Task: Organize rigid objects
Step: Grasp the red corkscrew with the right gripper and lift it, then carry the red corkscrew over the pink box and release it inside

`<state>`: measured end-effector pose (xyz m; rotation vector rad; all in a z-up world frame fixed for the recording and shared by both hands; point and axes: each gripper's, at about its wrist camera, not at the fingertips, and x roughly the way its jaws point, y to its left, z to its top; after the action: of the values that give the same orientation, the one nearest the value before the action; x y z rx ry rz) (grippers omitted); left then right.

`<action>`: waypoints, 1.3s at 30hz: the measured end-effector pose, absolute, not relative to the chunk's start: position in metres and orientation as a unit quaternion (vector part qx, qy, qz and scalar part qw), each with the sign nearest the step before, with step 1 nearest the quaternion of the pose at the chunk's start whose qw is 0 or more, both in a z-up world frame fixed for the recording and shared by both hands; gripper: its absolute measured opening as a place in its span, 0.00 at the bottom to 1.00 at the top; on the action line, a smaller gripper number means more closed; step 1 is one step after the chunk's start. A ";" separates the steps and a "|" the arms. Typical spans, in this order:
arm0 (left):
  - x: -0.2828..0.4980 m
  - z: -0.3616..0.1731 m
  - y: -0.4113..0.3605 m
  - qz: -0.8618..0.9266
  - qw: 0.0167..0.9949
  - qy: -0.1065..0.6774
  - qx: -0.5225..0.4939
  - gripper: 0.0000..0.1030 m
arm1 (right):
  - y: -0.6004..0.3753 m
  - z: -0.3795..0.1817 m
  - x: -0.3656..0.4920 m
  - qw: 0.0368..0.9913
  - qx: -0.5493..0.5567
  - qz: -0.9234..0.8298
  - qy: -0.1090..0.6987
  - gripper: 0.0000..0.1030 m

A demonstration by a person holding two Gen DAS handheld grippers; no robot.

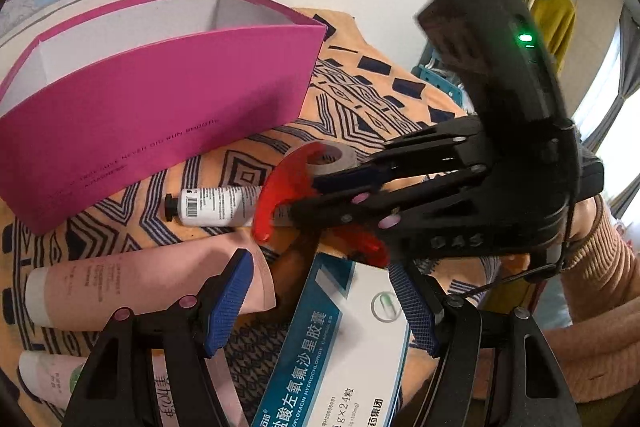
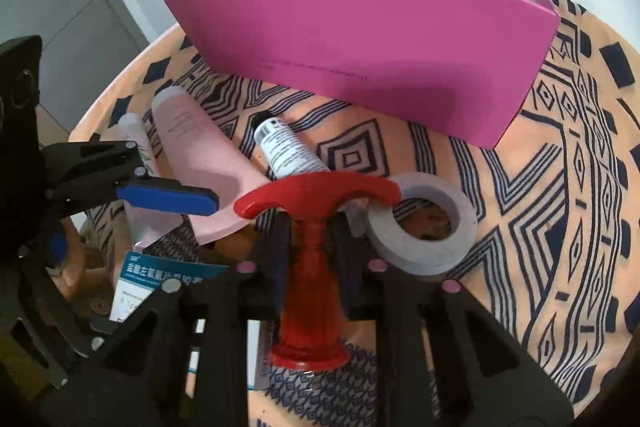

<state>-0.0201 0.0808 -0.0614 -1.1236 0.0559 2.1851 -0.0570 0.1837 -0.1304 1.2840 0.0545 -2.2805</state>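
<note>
Clamped in the right gripper [image 2: 312,227], a red T-handled tool [image 2: 316,211] hangs over the patterned counter [image 2: 560,227], near the tape roll [image 2: 424,227]. Ahead stands the open pink box [image 2: 360,39]. Lift above its front wall before letting go. Left gripper [image 1: 320,303] hovers spread over the medicine carton [image 1: 340,359].

Red T-handle tool [image 2: 316,227] clamped upright, raised.
</note>
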 end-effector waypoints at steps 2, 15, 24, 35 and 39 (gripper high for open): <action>-0.022 -0.060 0.081 0.837 0.339 0.017 -0.430 0.70 | 0.192 -0.124 -0.055 0.256 0.463 -0.848 0.004 0.19; -0.025 -0.028 0.108 0.841 0.385 0.036 -0.380 0.69 | 0.232 -0.059 -0.043 0.263 0.356 -0.889 -0.119 0.18; -0.050 0.002 0.091 0.868 0.349 0.028 -0.352 0.32 | 0.231 -0.025 -0.073 0.271 0.313 -0.893 -0.177 0.18; -0.098 0.032 0.063 0.899 0.276 0.025 -0.340 0.19 | 0.244 -0.025 -0.128 0.258 0.297 -0.873 -0.288 0.18; -0.102 0.034 0.060 0.904 0.260 0.036 -0.339 0.19 | 0.245 -0.028 -0.143 0.245 0.294 -0.868 -0.317 0.18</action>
<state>-0.1024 0.0602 0.0338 -0.9178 0.0977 2.4478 -0.1431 0.2451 -0.0278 0.8026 -0.8644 -2.3688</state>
